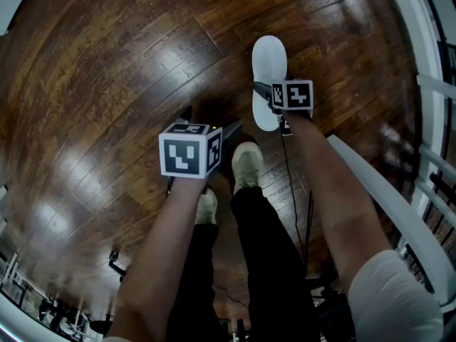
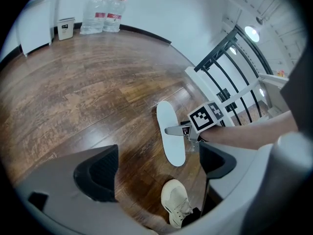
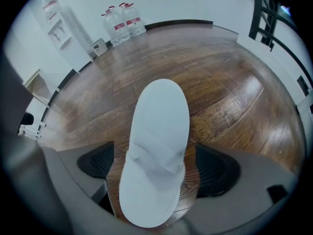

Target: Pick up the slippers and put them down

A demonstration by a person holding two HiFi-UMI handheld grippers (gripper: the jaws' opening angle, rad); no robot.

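Closest in are my two sneakers (image 1: 246,164) on the wood floor (image 1: 128,70), and my left gripper (image 2: 157,166) is wide open over bare boards with nothing in it. There's just one white slipper (image 1: 269,66), lying flat on the floor a bit further out. It's right between my right gripper's (image 3: 156,165) jaws, which are spread wide, both pads clear of it.

The slipper (image 1: 269,80) lies flat on the floor (image 1: 107,63), ahead of the person's feet. It sits between the spread jaws of the right gripper (image 3: 159,168) — one pad on either side, neither touching it. The left gripper (image 2: 159,168) hangs to the left and nearer the person, jaws apart over bare floor, with one shoe (image 2: 177,204) just behind them. Water bottles (image 2: 105,11) stand against the far wall — a railing (image 2: 234,82) runs along the right.
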